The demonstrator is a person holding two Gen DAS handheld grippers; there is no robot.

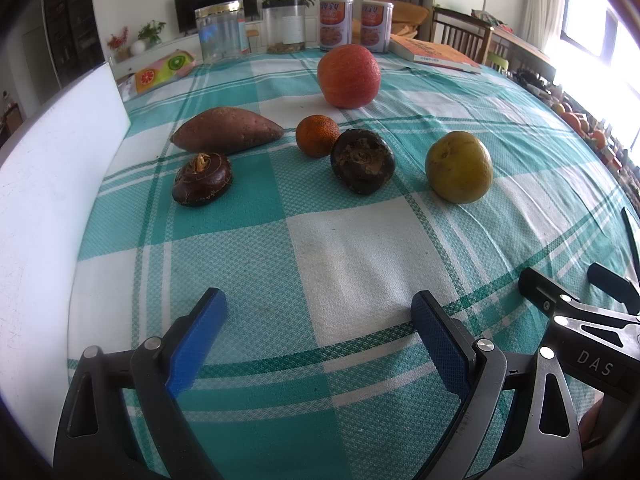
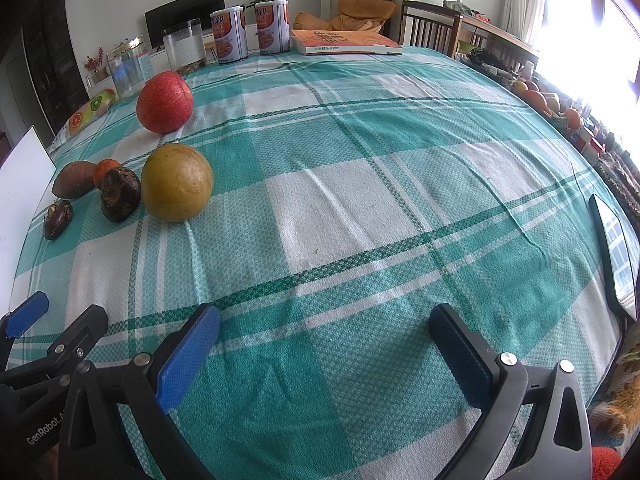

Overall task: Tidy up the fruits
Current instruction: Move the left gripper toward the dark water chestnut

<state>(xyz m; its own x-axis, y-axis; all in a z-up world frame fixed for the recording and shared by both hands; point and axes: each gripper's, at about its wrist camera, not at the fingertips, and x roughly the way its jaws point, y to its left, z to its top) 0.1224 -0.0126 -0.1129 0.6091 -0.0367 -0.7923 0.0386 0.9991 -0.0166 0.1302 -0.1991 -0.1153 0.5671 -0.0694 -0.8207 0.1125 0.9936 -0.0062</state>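
Note:
On the teal checked tablecloth (image 1: 360,248) lie a red apple (image 1: 348,76), a sweet potato (image 1: 228,130), a small orange (image 1: 316,135), two dark water chestnuts (image 1: 202,179) (image 1: 363,161) and a yellow-green fruit (image 1: 459,167). My left gripper (image 1: 318,316) hovers open above the cloth, well short of them, empty. In the right wrist view the same apple (image 2: 164,102), yellow-green fruit (image 2: 177,182), chestnut (image 2: 120,194) and sweet potato (image 2: 74,179) sit far left. My right gripper (image 2: 324,332) is open and empty over bare cloth.
A white board (image 1: 52,184) stands along the table's left edge. Clear jars (image 1: 221,31), two printed cans (image 1: 336,22) and an orange book (image 1: 434,54) line the far edge. A dark tablet (image 2: 614,252) lies at the right edge. Chairs stand beyond.

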